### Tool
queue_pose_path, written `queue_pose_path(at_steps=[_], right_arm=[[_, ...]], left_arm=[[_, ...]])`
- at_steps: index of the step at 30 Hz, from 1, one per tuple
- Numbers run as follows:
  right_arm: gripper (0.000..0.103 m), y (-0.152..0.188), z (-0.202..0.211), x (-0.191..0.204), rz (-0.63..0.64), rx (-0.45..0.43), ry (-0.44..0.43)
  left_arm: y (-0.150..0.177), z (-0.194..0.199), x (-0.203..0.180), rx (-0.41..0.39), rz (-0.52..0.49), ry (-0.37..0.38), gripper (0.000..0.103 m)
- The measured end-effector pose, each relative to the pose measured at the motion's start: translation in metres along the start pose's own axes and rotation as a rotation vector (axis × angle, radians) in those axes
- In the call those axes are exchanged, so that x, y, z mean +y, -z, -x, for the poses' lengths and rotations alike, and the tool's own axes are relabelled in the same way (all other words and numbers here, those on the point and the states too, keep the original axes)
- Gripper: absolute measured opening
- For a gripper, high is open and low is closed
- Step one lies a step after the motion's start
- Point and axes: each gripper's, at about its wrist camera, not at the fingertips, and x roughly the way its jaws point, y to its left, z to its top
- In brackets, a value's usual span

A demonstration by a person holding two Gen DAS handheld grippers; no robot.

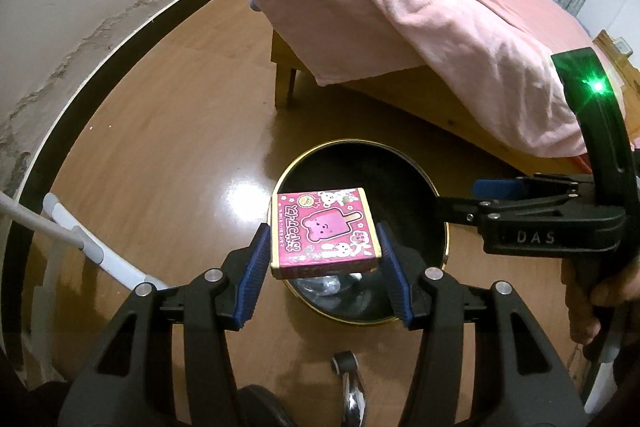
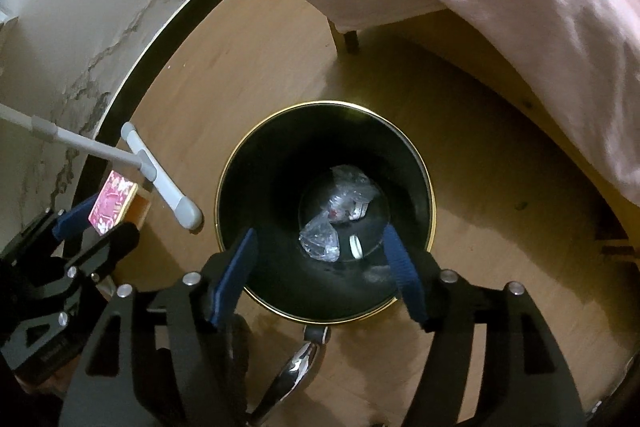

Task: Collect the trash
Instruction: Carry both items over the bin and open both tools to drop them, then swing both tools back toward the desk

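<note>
A pink snack box (image 1: 324, 231) printed with a bear ice pop sits flat between the blue pads of my left gripper (image 1: 325, 261), which is shut on it. It hangs over the near-left part of a black bin with a gold rim (image 1: 445, 247). In the right wrist view the same box (image 2: 112, 203) and left gripper (image 2: 100, 223) show at far left. My right gripper (image 2: 320, 267) points down into the bin (image 2: 280, 155), open, with nothing between its pads. Crumpled clear plastic (image 2: 320, 239) and small scraps lie on the bin's bottom. The right gripper (image 1: 468, 197) reaches in from the right.
A bed with a pink blanket (image 1: 420, 7) on a wooden frame stands just behind the bin. A white mop head and handle (image 2: 160, 179) lie on the wooden floor at left, by the wall's black skirting. A chrome chair leg (image 1: 350, 387) is close below the grippers.
</note>
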Motion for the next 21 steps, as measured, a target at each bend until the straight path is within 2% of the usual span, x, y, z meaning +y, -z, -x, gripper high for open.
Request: queue_pose_path(at_steps=[7,11,21], right_arm=[[0.065,-0.003,0.002,-0.003,-0.013,-0.007,-0.005],[0.065,-0.004,0.002,-0.005,-0.018,-0.010,-0.007],[0.065,-0.005,0.007,-0.003,-0.009,-0.018,-0.003]], left_arm=[[0.000,-0.002,-0.007,-0.004,-0.015,0.049,0.052],[0.001,0.001,-0.013,-0.031,-0.041,0.057,0.073],[0.000,0.007,-0.008,-0.048,-0.015,0.034,0.075]])
